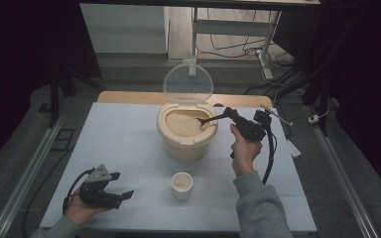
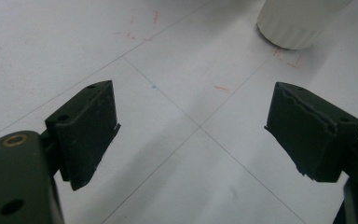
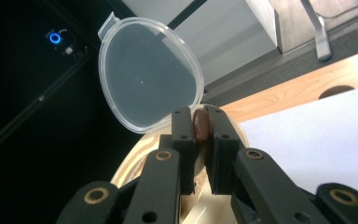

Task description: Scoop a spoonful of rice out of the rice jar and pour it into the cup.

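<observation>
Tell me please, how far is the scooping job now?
Done: the container stands with its lid open. In hand: the right gripper clamps the brown spoon, whose bowl is in the grain. Left: the small white cup looks unfilled; the left gripper rests open.

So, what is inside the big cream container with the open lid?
The cream container holds pale grain, probably rice. A brown spoon, gripped by the right gripper, dips into it. The spoon's bowl is partly buried, and how deep the grain goes is hidden.
</observation>
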`<action>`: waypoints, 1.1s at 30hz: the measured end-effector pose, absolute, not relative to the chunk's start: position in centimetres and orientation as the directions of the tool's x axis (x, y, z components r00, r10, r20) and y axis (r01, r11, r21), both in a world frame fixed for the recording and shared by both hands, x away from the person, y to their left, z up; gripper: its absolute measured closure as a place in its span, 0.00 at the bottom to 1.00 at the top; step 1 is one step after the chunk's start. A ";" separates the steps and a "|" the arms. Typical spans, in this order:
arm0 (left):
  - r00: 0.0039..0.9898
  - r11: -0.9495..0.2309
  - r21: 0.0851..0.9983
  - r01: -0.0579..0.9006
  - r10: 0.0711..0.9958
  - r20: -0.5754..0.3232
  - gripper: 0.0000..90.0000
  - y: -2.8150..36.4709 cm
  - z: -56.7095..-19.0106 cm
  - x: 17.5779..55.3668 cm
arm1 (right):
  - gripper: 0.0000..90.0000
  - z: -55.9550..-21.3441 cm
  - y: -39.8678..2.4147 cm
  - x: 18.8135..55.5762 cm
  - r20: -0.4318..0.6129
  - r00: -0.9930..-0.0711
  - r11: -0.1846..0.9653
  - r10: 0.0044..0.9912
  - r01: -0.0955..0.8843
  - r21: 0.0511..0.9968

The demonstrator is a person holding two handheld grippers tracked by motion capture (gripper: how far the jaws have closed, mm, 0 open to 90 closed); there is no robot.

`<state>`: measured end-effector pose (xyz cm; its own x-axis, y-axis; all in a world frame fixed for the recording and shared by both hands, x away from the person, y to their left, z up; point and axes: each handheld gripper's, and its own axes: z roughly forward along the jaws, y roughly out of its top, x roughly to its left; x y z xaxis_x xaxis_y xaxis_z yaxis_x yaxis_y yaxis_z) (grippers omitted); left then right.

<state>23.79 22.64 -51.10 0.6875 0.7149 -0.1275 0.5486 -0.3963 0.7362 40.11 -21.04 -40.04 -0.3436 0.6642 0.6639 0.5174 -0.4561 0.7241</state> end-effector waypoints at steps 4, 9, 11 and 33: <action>0.685 -0.394 0.737 0.550 0.717 -0.128 0.18 22.6 -51.1 23.8 | 0.93 -40.2 -21.3 40.2 0.701 -0.311 -0.483 0.642 0.546 0.685; 0.684 -0.395 0.735 0.551 0.718 -0.127 0.18 22.6 -51.1 23.8 | 0.93 -40.3 -21.8 40.5 0.741 -0.277 -0.516 0.612 0.569 0.640; 0.686 -0.398 0.734 0.550 0.717 -0.125 0.18 22.5 -51.1 23.8 | 0.93 -40.3 -21.9 40.5 0.754 -0.268 -0.530 0.599 0.573 0.625; 0.685 -0.408 0.729 0.550 0.719 -0.114 0.18 22.4 -51.3 23.9 | 0.93 -40.2 -23.7 40.6 0.834 -0.240 -0.599 0.497 0.600 0.530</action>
